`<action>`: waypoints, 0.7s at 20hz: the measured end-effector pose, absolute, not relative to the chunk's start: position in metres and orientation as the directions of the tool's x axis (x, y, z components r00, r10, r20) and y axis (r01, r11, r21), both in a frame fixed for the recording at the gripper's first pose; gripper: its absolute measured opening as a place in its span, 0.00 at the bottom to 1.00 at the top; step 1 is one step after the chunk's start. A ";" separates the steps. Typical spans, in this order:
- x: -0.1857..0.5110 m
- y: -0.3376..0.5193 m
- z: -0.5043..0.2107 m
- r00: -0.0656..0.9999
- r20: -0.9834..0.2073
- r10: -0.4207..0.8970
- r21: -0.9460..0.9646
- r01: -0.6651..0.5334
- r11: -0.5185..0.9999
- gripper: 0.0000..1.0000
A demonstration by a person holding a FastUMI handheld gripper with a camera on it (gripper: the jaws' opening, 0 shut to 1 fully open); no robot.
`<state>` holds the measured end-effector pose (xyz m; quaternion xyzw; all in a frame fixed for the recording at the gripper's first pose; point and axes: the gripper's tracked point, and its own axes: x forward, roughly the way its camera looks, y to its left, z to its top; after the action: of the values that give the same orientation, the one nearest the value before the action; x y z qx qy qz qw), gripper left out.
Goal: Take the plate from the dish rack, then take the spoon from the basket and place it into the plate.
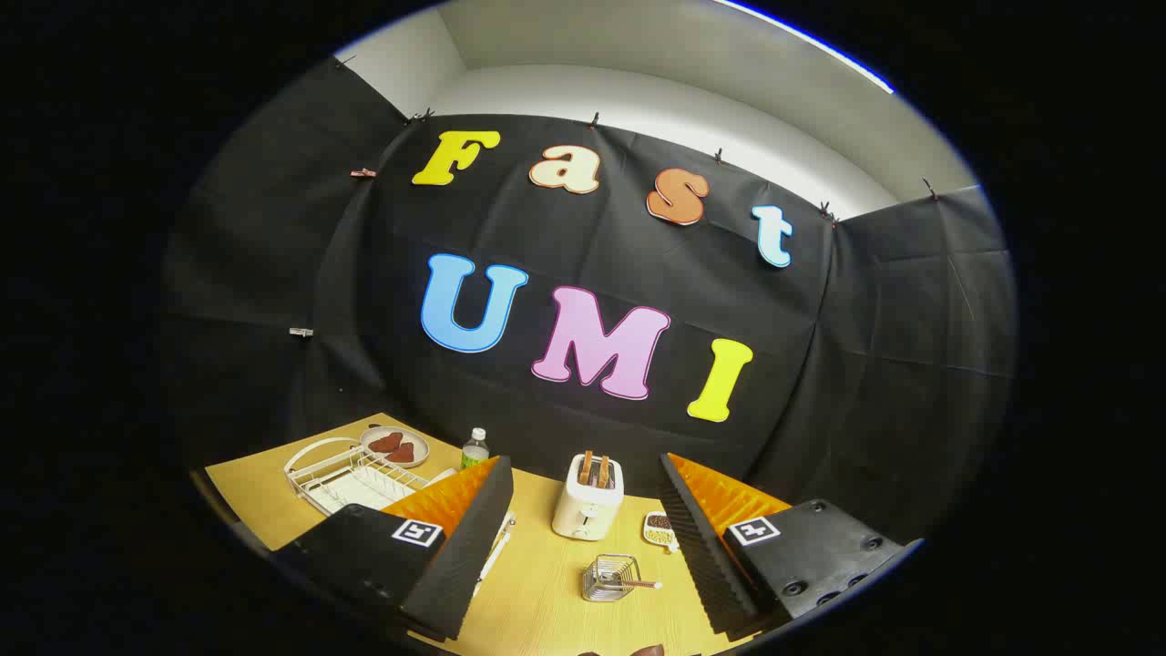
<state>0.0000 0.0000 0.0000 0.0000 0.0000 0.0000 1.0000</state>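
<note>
Wooden table (537, 601) under everything, pale yellow-brown grain. Cream toaster (588, 499) upright near table's middle, 2 brown slices standing in its slots. Small dish (658, 529) of dark bits just right of toaster, contents too small to tell. Clear bottle (474, 448) with green label and white cap at table's far edge, left of toaster. Black cloth wall behind table; white wall above it.

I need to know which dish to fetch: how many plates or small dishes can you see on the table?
3. One plate holding brown food sits behind the dish rack; a white one lies in the rack; a small dish stands right of the toaster. The open gripper may hide more.
</note>
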 end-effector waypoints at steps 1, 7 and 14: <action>0.001 0.000 0.000 1.000 0.000 0.000 -0.001 0.000 1.000 0.98; 0.004 0.003 -0.003 1.000 -0.008 0.003 0.004 -0.003 1.000 0.98; 0.012 0.007 -0.007 1.000 -0.021 0.009 0.002 -0.009 1.000 0.98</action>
<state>0.0116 0.0069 -0.0069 0.0012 0.0105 0.0047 0.9999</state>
